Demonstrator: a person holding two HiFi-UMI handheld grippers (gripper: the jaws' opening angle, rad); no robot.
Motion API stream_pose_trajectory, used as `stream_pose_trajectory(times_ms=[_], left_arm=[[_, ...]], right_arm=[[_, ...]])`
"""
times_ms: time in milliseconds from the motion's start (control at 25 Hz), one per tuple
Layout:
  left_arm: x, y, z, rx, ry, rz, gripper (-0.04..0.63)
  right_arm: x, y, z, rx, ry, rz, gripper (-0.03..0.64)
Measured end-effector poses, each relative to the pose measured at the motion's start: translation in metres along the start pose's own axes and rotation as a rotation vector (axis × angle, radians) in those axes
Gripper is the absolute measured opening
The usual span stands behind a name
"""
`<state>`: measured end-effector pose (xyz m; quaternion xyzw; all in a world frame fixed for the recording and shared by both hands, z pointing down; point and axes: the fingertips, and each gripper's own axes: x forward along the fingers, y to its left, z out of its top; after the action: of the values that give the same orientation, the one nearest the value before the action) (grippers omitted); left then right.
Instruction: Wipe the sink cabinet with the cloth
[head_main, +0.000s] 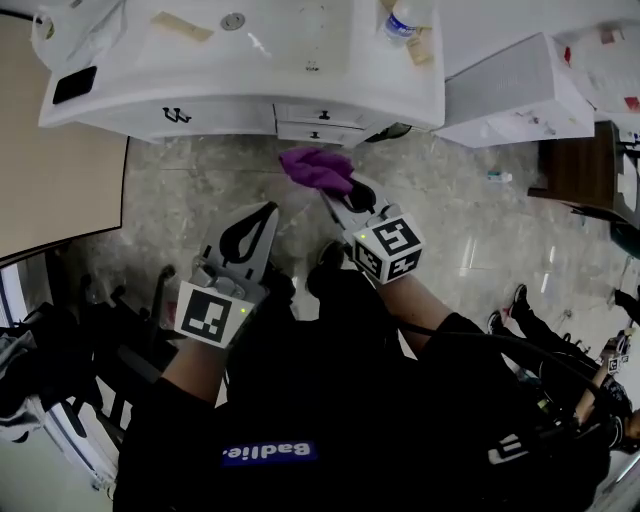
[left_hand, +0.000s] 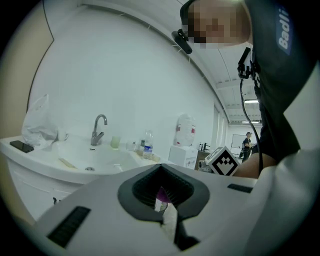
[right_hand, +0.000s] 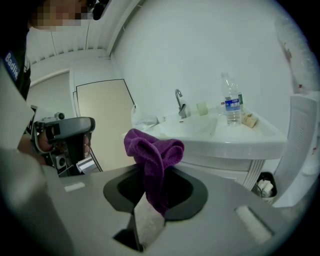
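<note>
The white sink cabinet (head_main: 220, 112) runs across the top of the head view, with small drawers in its front. A crumpled purple cloth (head_main: 318, 168) hangs just below the drawers, above the floor. My right gripper (head_main: 335, 195) is shut on the cloth, apart from the cabinet. In the right gripper view the cloth (right_hand: 152, 155) bunches up from the shut jaws, with the cabinet (right_hand: 235, 150) beyond it. My left gripper (head_main: 262, 215) is to the left and lower, shut, with nothing in it. The left gripper view shows the basin (left_hand: 80, 160) ahead of its shut jaws.
A water bottle (head_main: 405, 20) and a soap bar stand on the counter's right; a black phone (head_main: 75, 84) lies at its left. A white box-like unit (head_main: 510, 90) stands right of the cabinet. A beige panel (head_main: 50, 180) is at the left, a small bin (right_hand: 265, 186) beside the cabinet.
</note>
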<state>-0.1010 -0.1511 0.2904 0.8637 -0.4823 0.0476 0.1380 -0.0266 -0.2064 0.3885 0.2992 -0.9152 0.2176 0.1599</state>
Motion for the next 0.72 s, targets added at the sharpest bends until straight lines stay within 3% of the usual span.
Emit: stream_pose_trajectory(times_ms=[440, 720], left_arm=[[0.057, 0.047, -0.102, -0.01, -0.041, 0.027, 0.005], [0.08, 0.065, -0.156, 0.023, -0.037, 0.015, 0.005]], right_arm=[[0.125, -0.085, -0.059, 0.019, -0.019, -0.099, 0.086], [0.189, -0.114, -0.083, -0.007, -0.061, -0.1, 0.086]])
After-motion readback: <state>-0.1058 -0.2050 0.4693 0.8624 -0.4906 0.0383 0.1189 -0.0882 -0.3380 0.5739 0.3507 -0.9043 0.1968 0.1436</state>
